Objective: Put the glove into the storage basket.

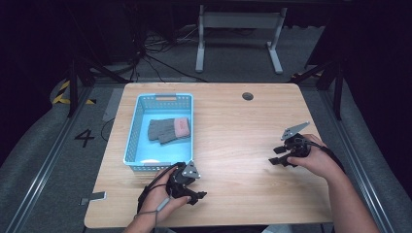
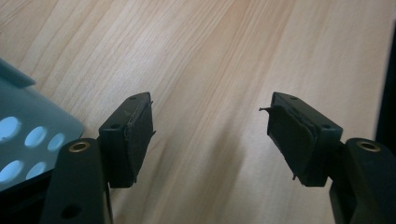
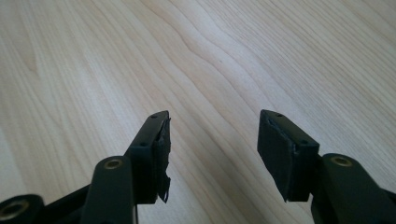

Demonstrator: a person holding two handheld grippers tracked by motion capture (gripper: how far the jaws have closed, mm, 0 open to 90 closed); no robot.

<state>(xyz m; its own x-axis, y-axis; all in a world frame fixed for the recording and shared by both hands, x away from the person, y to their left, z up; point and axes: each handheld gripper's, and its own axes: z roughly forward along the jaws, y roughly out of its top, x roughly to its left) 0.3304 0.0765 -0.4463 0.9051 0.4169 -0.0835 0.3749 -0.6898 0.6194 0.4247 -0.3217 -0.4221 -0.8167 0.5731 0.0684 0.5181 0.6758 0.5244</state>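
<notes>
A light blue plastic basket (image 1: pixel 130 141) stands on the left half of the wooden table (image 1: pixel 233 126). Inside it lies a pair of grey gloves (image 1: pixel 167 129) with pink cuffs. My left gripper (image 1: pixel 197 196) rests low near the table's front edge, just below the basket's near right corner. Its jaws stand wide apart over bare wood, and the gap at my left gripper (image 2: pixel 210 135) holds nothing. My right gripper (image 1: pixel 277 158) sits at the right side of the table, pointing left. The jaws of my right gripper (image 3: pixel 212 149) are open too, with only wood between them.
A corner of the basket (image 2: pixel 28 135) shows at the left in the left gripper view. A small round grommet (image 1: pixel 248 96) sits near the table's far edge. Beyond the table are a white desk frame (image 1: pixel 238 34), cables and dark floor.
</notes>
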